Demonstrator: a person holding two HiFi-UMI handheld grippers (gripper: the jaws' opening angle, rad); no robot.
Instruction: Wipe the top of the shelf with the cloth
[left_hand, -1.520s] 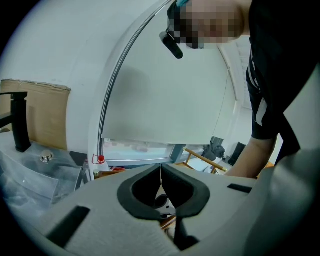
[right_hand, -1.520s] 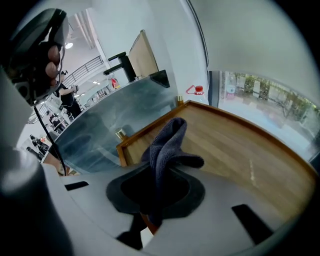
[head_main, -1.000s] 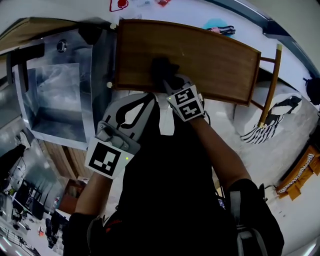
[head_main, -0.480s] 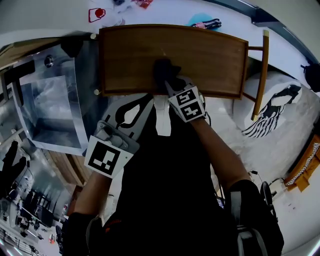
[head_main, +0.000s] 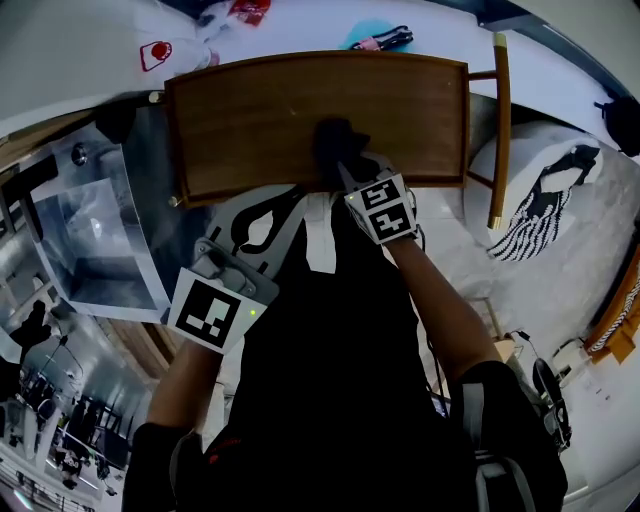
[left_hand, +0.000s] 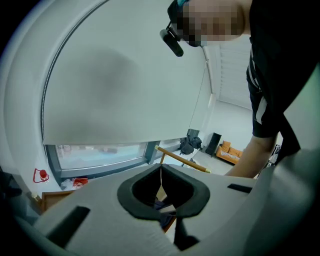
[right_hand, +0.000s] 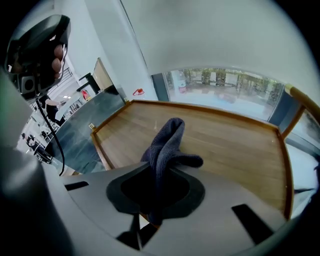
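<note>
Wood grain is running along the top of the brown shelf (head_main: 250, 110), which is carrying a low raised rim on all sides. A shiny grey counter (head_main: 100, 230) is lying just beside its left end, and a striped bag (head_main: 545, 205) is sitting on the pale floor to the right. Beyond the shelf's far edge a wide window (right_hand: 225, 82) is letting in daylight.

The right tool (head_main: 345, 170) is reaching over the near rim. Its jaws are clamping tight on the dark cloth (head_main: 335, 140), whose free end is standing up in a fold and resting on the wood about midway along the near edge. From the right gripper view, the cloth (right_hand: 167, 145) is rising out of the tool (right_hand: 154, 195) and drooping onto the shelf (right_hand: 235, 145).

The left tool (head_main: 275, 215) is hanging off the shelf, just short of its near rim. Its jaws (left_hand: 161, 177) are meeting with nothing between them, and it is pointing up toward a pale blind (left_hand: 125, 75).

Compared with a second ago, the cloth is sitting farther toward the shelf's right end, having started nearer the left third. The left tool is staying where it was, closed and idle.
</note>
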